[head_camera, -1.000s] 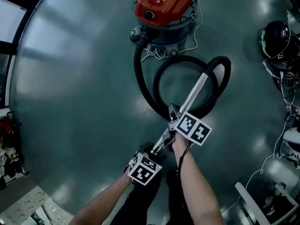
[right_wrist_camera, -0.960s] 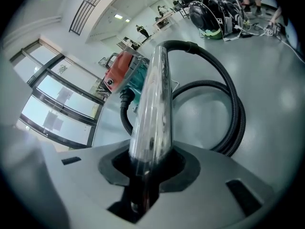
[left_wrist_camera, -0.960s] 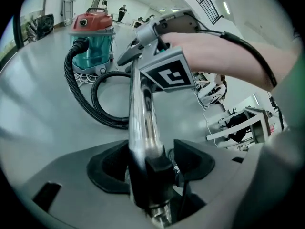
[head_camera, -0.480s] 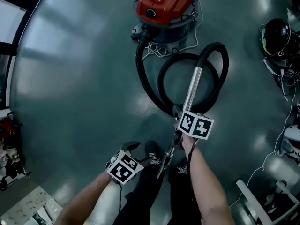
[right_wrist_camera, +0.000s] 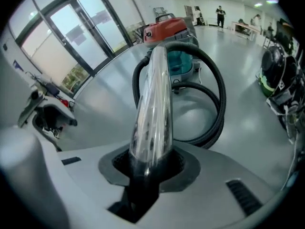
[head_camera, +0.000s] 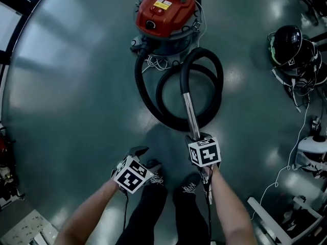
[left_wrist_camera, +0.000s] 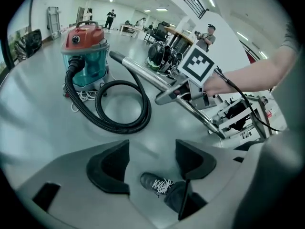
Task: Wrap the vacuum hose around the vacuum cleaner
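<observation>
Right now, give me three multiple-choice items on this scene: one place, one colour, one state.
1. Where does the black hose loop lie, relative to the vacuum cleaner?
A) wound round it
B) on the floor in front of it
C) on top of it

2. What colour is the vacuum cleaner's lid?
A) blue
B) red
C) yellow

3. What is the right gripper doing?
A) hanging open and empty
B) shut on a cloth
C) shut on the metal wand

Answers: 1 B, the loop lies flat on the floor beside the machine. 2 B, the top is red. 3 C, its jaws clamp the shiny tube.
</observation>
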{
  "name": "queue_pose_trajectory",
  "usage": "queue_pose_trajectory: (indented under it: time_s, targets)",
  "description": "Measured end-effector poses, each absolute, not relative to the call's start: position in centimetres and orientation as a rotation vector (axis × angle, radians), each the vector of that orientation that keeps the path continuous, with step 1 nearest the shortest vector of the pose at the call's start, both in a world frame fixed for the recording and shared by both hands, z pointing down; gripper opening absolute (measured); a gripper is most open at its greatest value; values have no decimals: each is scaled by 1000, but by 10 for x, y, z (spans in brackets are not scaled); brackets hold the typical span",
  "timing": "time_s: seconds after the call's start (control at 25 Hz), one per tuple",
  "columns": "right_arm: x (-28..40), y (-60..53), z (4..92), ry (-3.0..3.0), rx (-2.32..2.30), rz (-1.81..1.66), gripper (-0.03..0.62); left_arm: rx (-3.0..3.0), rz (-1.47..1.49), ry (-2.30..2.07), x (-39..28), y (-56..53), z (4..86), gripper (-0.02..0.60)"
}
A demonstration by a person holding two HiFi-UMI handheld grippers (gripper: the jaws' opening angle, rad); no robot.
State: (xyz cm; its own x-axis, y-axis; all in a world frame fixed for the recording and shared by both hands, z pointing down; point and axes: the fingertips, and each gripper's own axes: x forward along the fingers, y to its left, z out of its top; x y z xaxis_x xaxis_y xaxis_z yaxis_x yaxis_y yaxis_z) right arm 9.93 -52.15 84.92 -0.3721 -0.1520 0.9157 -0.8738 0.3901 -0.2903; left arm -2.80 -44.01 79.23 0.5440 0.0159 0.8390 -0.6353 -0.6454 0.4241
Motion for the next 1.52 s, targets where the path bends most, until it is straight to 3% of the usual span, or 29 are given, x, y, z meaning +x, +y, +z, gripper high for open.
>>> queue_pose_trajectory:
  time_s: [0.52,0.96,1.52]
  targets:
    - [183,-505,864,-1824,450,602,108,2111,1217,-627,46,-524,794,307]
    - [280,-558,900,-1793,102,203,109,2126,1306,-922,95,-615,827,307]
    - [279,-626,1008,-1770,-74,-244,109,2211,1362,-783,103,-649,949,307]
